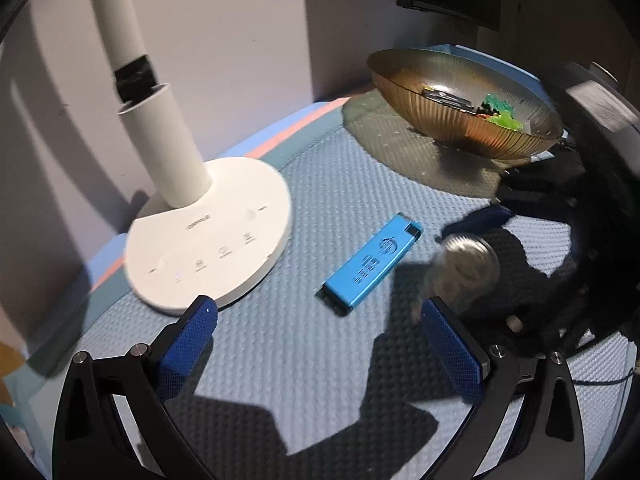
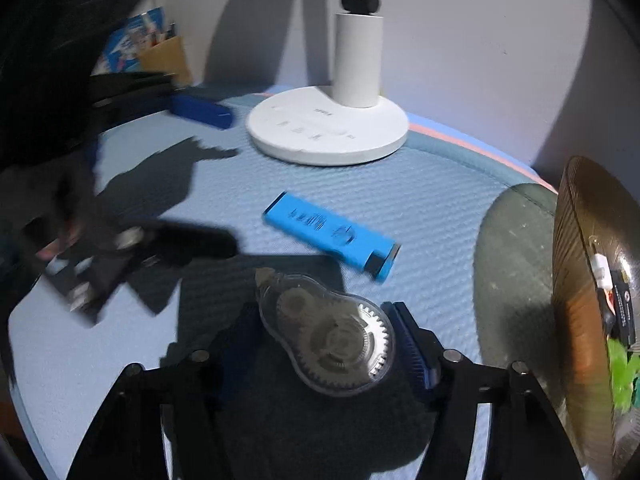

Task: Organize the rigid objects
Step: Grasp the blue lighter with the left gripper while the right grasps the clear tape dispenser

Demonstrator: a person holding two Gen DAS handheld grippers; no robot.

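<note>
A clear correction tape dispenser [image 2: 332, 336] sits between the fingers of my right gripper [image 2: 320, 320], which is shut on it; its right pad [image 2: 412, 348] presses the case and the left pad is in shadow. In the left wrist view the dispenser [image 1: 468, 268] is a blur at the right. A flat light-blue stick [image 1: 372, 264] [image 2: 332, 236] lies on the mat. My left gripper [image 1: 318, 308] stands open just short of the stick's near end, holding nothing. An amber ribbed bowl [image 1: 460, 136] [image 2: 576, 280] holds a black item and a green one.
A white desk lamp base [image 1: 208, 236] [image 2: 328, 132] with its upright stem stands at the back by the wall. The blue textured mat [image 1: 280, 360] covers the table. A cardboard box with a blue booklet [image 2: 160, 52] sits at the back left.
</note>
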